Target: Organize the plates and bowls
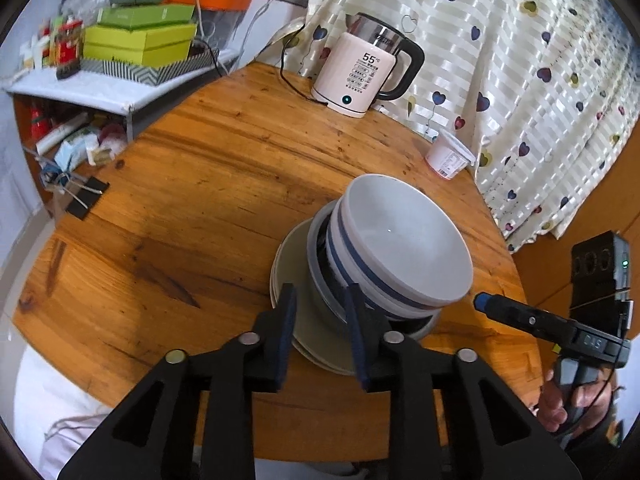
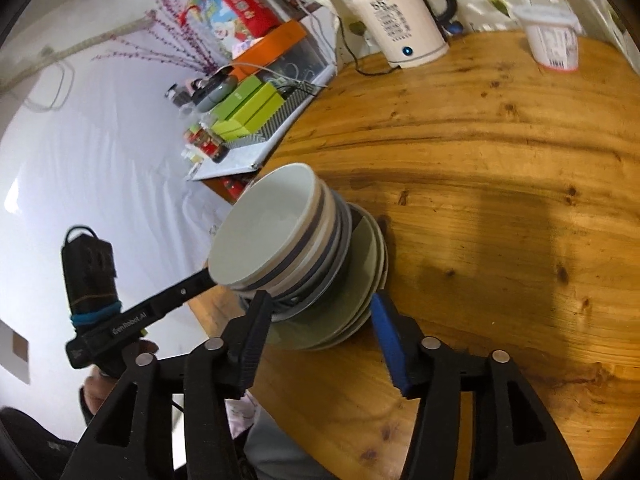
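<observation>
Several bowls (image 1: 404,240) are sitting nested on stacked plates (image 1: 308,340) near the wooden worktop's (image 1: 200,200) edge. Left tongs (image 1: 320,336) and right tongs (image 2: 320,328) are both hanging apart, framing the stack without gripping it.

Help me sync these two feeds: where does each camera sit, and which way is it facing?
Left wrist: sits on the left gripper, faces across the wooden table over the stack of dishes toward the kettle; the right gripper and its hand show at right.
Right wrist: sits on the right gripper, faces the stack from the opposite side; the left gripper and its hand show at left.
Shared: stack, table, kettle, white cup.
</observation>
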